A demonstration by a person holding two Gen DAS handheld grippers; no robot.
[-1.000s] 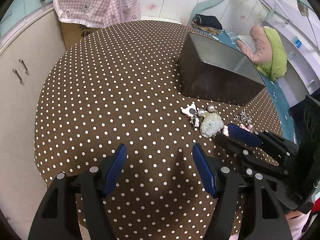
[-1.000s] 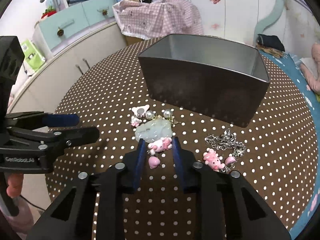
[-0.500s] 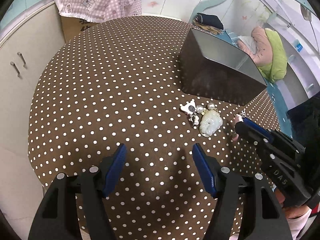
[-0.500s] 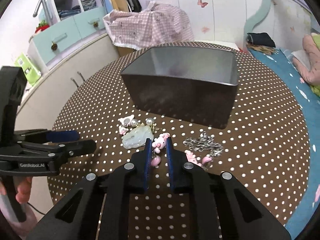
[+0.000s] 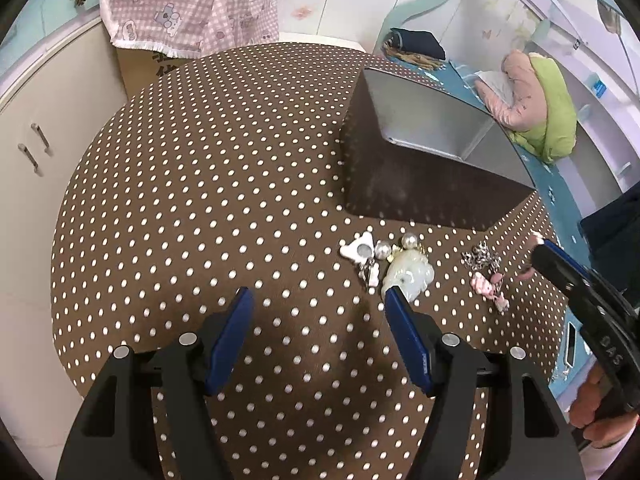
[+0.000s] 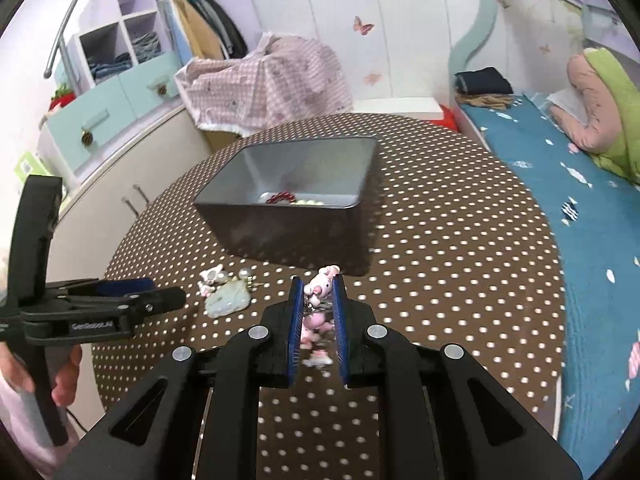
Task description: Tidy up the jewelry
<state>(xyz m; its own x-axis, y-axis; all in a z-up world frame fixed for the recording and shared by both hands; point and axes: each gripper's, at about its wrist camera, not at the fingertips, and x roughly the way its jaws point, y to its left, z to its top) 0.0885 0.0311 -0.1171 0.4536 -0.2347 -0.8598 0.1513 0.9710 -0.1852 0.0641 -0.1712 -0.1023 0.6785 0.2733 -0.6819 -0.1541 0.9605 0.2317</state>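
Observation:
My right gripper (image 6: pixel 317 285) is shut on a pink pig charm (image 6: pixel 323 279), held above the polka-dot table in front of the dark metal box (image 6: pixel 280 236). More pink pieces dangle between the fingers below it. Red and pale beads (image 6: pixel 282 199) lie inside the box. On the cloth rest a pale jade pendant (image 5: pixel 408 274), a white charm (image 5: pixel 360 249), two pearls (image 5: pixel 410 241) and a silver chain with pink charms (image 5: pixel 484 264). My left gripper (image 5: pixel 319 296) hangs open over the table, its right finger just short of the pendant, with nothing between its fingers.
The round table (image 5: pixel 200 200) carries a brown dotted cloth. A cream cabinet (image 5: pixel 32 160) stands to its left, and a pink checked cloth (image 5: pixel 188 4) covers a carton behind it. A bed with a blue sheet (image 6: pixel 560 220) runs along the right. Hands hold both grippers.
The right gripper has shut on the pink pig charm and lifted it off the cloth toward the box. The left gripper, still open, has drifted closer to the jade pendant.

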